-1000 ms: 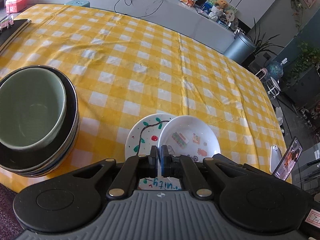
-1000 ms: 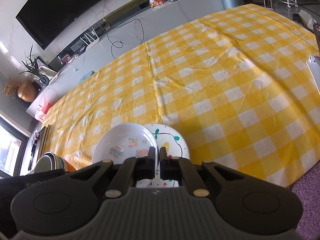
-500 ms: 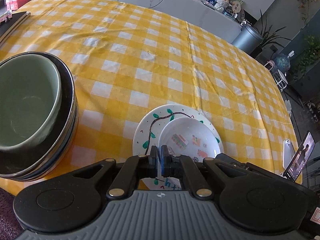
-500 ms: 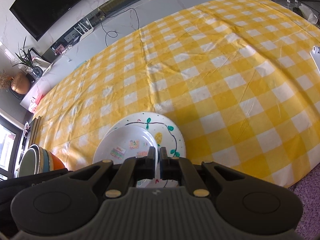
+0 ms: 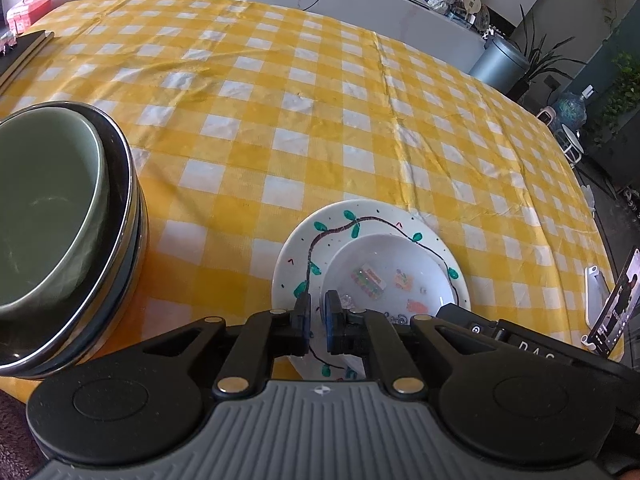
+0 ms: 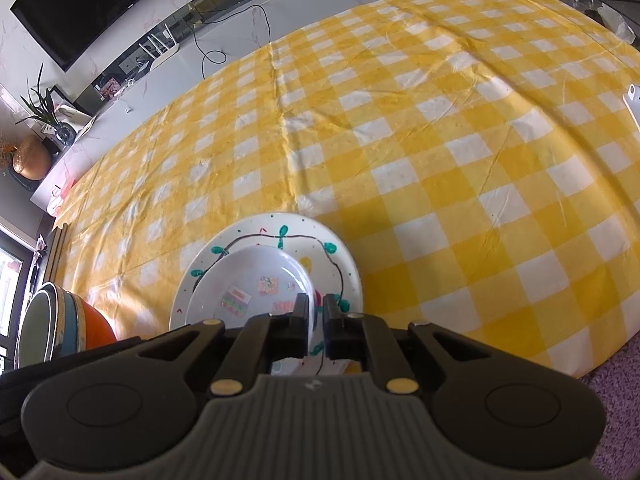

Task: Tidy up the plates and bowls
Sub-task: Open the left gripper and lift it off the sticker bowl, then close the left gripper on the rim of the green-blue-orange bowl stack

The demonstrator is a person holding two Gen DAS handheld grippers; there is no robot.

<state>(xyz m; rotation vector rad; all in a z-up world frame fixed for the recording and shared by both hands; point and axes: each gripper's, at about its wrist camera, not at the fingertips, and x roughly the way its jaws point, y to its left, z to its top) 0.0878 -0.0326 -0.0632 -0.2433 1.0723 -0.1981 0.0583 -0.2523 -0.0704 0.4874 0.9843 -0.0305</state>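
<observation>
A small white plate with stickers (image 5: pixel 384 276) (image 6: pixel 248 280) lies on a larger white plate painted with a green vine (image 5: pixel 304 248) (image 6: pixel 344 268), near the table's front edge. My left gripper (image 5: pixel 318 306) is at the small plate's near left rim. Its jaws are opening, and the rim stands in the narrow gap between the pads. My right gripper (image 6: pixel 316 308) is at the small plate's right rim. Its jaws are parting too, with the rim between them. A stack of bowls with a green bowl on top (image 5: pixel 48 208) (image 6: pixel 52 324) stands to the left.
A yellow and white checked cloth (image 5: pixel 320 120) covers the table. A phone on a stand (image 5: pixel 616 308) sits at the right edge. A dark tray (image 5: pixel 20 56) lies at the far left. Beyond the table runs a counter with cables and snack bags.
Both grippers sank with the small plate, which went from beside the vine plate to lying on it. Both pairs of jaws, tight on the rim before, now show a gap.
</observation>
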